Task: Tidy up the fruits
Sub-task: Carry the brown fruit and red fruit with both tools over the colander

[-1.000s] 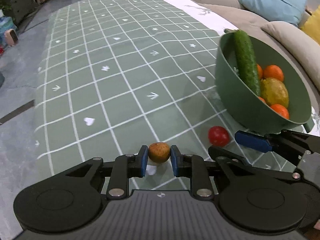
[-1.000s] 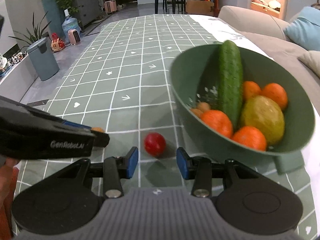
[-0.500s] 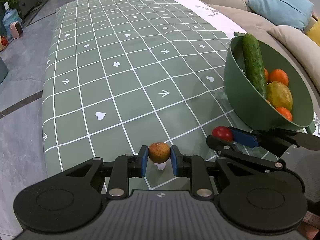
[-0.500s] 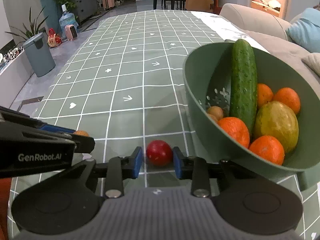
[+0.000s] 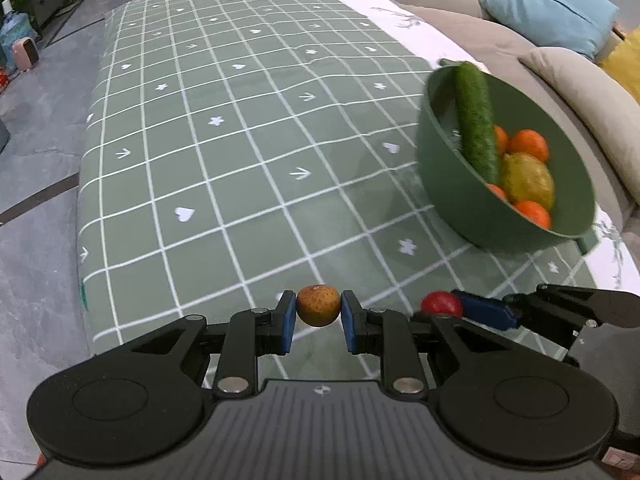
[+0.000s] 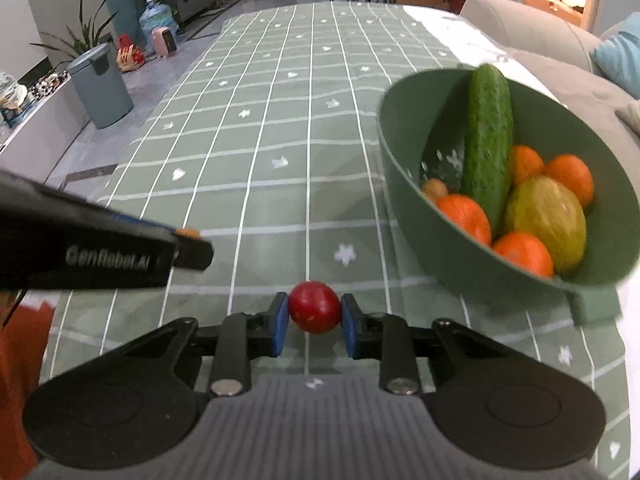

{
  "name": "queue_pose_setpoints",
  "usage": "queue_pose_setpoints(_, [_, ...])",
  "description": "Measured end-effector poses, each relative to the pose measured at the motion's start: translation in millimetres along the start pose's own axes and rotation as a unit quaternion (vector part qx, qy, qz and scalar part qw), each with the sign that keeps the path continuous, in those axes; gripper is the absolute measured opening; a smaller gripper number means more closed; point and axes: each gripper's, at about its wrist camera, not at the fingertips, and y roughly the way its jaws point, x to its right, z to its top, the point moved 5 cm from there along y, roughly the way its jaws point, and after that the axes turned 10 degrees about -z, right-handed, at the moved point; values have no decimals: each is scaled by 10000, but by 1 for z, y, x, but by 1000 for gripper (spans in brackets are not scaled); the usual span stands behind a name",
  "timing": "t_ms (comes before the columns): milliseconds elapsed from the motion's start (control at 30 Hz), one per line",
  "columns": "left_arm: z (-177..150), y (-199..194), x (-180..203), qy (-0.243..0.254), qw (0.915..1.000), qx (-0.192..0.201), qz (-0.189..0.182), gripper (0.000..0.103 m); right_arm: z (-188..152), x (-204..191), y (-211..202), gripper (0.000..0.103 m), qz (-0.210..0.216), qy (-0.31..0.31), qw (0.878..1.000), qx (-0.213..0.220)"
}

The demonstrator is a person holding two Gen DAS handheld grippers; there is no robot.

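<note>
Left tongs [image 5: 318,312] grip a brown fruit [image 5: 318,305], right tongs [image 6: 315,318] a red fruit [image 6: 315,307], over the green checked cloth [image 5: 240,160].

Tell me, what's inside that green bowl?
The green bowl holds a cucumber, several oranges, a yellow-green fruit and a small brown fruit. Anything underneath them is hidden.

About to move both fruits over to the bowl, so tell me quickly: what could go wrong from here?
1. The small brown fruit and the red fruit are round and pinched only at their sides, so either could slip out in transit.
2. The left gripper and right gripper are close together; heading to the green bowl at once, they might collide.
3. The bowl looks tilted and crowded, with a cucumber leaning on its rim; a dropped fruit could bounce or roll out.
</note>
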Motion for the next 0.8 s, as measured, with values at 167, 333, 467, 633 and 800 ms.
queue_pose_setpoints(167, [0, -8, 21, 47, 9996, -87, -273, 26, -13, 27, -24, 24, 35, 40, 9998, -181])
queue_pose_setpoints(333, [15, -17, 44, 147, 9983, -98, -563, 26, -10, 61, -54, 24, 59, 9, 9999, -162])
queue_pose_setpoints(467, [34, -22, 66, 402, 9970, -38, -661, 26, 2, 87, -77, 24, 56, -4, 10000, -14])
queue_pose_setpoints(633, [59, -18, 87, 602, 9949, -76, -807, 26, 22, 113, -90, 24, 8, -42, 9999, 120])
queue_pose_setpoints(800, [78, 3, 99, 775, 9939, -232, -747, 26, 41, 124, -82, 24, -16, -193, 9998, 66])
